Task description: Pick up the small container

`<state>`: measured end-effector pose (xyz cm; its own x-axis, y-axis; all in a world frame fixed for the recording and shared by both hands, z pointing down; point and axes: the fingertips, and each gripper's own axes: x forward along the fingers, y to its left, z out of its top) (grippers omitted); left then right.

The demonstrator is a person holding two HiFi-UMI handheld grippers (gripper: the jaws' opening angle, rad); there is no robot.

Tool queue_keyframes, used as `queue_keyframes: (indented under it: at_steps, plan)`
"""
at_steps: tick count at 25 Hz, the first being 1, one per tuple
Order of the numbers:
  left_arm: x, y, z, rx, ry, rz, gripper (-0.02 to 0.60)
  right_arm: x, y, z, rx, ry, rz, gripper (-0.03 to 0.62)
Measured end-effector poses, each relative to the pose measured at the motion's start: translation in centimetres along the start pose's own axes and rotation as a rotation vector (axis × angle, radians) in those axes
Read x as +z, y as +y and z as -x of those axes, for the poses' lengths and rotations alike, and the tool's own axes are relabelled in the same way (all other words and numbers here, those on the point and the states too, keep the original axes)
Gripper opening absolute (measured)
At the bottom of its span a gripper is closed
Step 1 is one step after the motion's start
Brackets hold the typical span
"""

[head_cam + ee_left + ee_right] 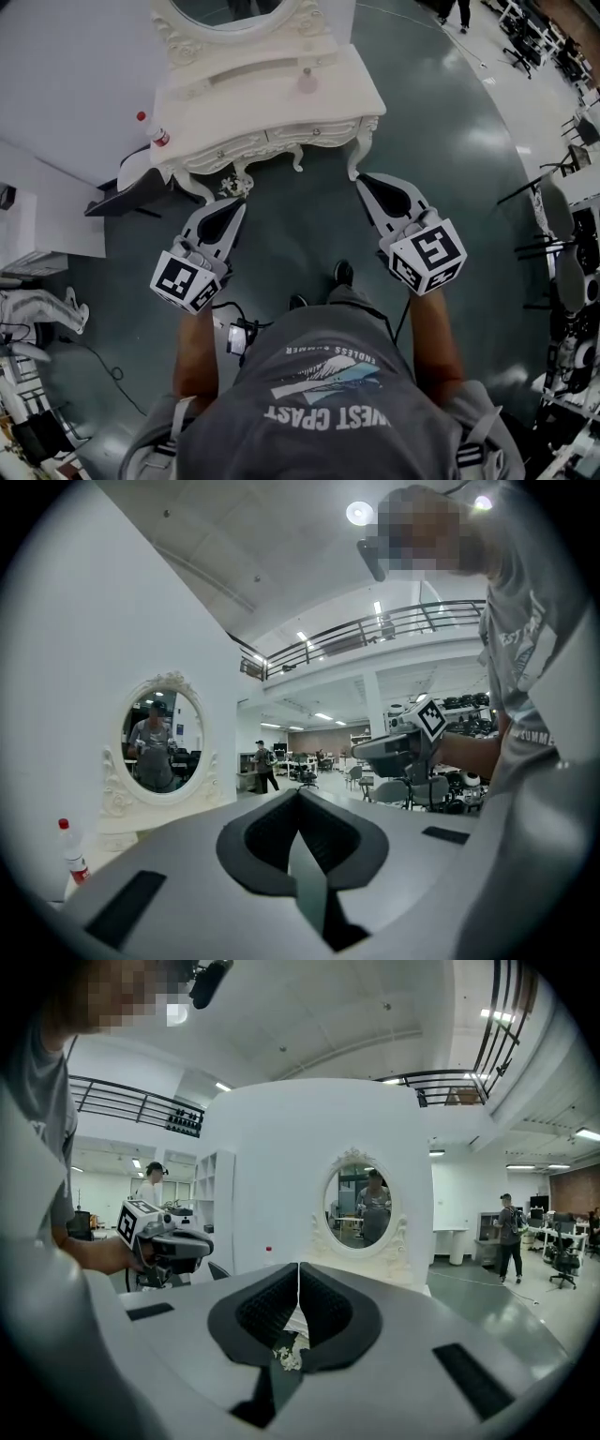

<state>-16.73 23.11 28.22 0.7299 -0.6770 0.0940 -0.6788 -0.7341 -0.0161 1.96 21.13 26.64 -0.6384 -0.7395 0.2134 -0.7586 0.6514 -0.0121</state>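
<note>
One red-capped bottle [157, 134] stands at the left edge of the white carved counter [356, 91], which carries one oval mirror [230, 11]. Two claws reach forward on the person's bare forearms [195, 347], pointing at the counter above the green floor [450, 187]. The left claw [234, 202] is fully closed and empty. The one small container [307, 82], pinkish, sits on the counter top, well ahead of both claws. The right claw [362, 179] is likewise closed on nothing.
</note>
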Motion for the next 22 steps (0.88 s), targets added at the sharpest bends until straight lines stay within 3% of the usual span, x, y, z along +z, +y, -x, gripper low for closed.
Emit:
queue_keyframes:
  at_steps: [9, 22]
  plan:
    - [0.1, 2.7, -2.5, 0.121, 0.014, 0.015, 0.016, 0.9, -4.2, -4.8, 0.099, -0.012, 0.005, 0.028]
    - [-0.2, 3.5, -6.7, 0.239, 0.033, 0.019, 0.017, 0.7, -9.4, -8.1, 0.213, -0.013, 0.015, 0.028]
